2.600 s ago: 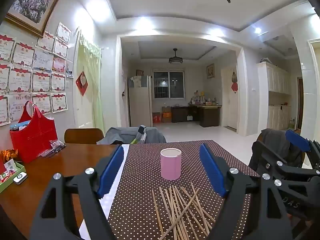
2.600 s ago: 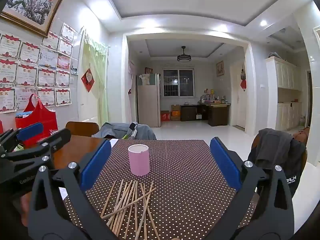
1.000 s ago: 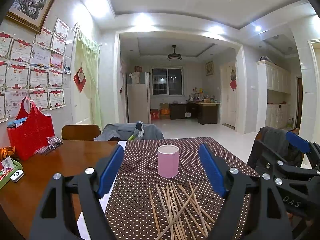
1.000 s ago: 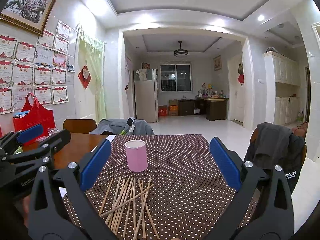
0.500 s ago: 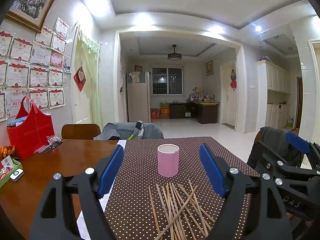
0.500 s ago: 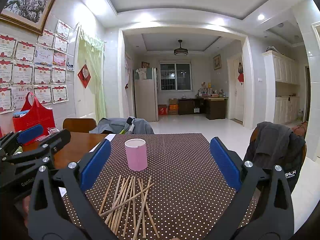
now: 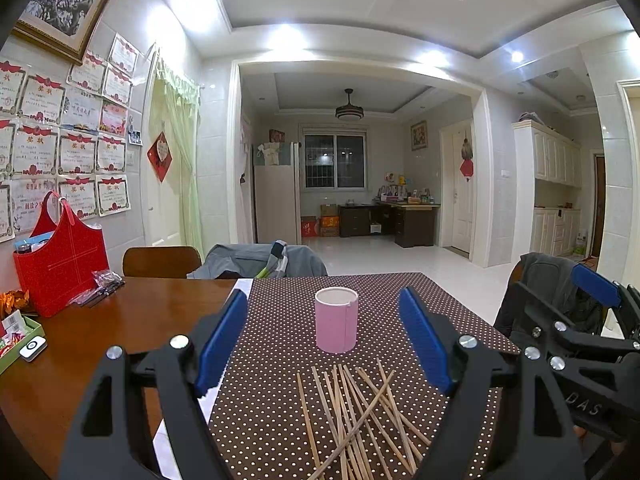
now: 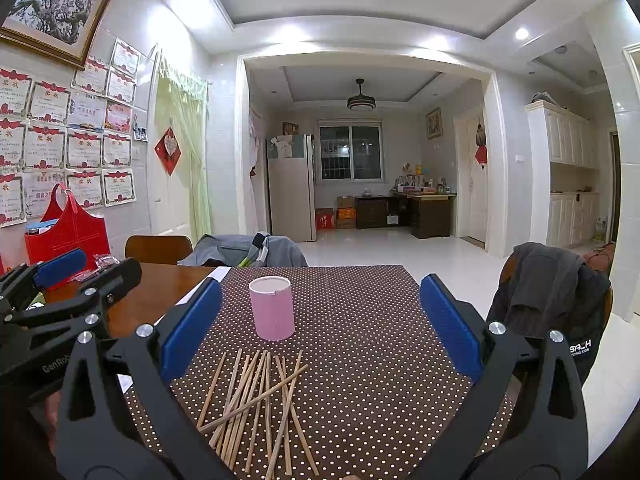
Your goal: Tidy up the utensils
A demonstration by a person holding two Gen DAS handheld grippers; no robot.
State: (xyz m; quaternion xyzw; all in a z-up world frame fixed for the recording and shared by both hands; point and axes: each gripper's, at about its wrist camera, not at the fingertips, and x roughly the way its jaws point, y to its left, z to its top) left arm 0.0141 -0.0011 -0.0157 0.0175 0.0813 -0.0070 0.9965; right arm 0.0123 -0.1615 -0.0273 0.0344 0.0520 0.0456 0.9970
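Note:
A loose pile of wooden chopsticks [image 7: 352,412] [image 8: 256,396] lies crossed on the brown dotted tablecloth [image 7: 280,400] [image 8: 360,360]. Just beyond it an empty pink cup [image 7: 336,326] [image 8: 272,312] stands upright. My left gripper [image 7: 323,295] hovers open above the near side of the pile, its blue pads wide apart with nothing between them. My right gripper [image 8: 321,280] hangs open to the right of it, also holding nothing. Each gripper shows at the edge of the other's view.
Bare wooden table [image 7: 120,320] extends left of the cloth, with a red bag [image 7: 60,268] and a green tray [image 7: 16,344] near the wall. A wooden chair [image 7: 160,262] and a grey jacket [image 7: 256,260] sit at the far end. A jacket-draped chair [image 8: 552,292] stands on the right.
Both grippers have drifted only slightly, so the cup and chopsticks sit a little further left in each view. Jaws stay wide apart; nothing was picked up.

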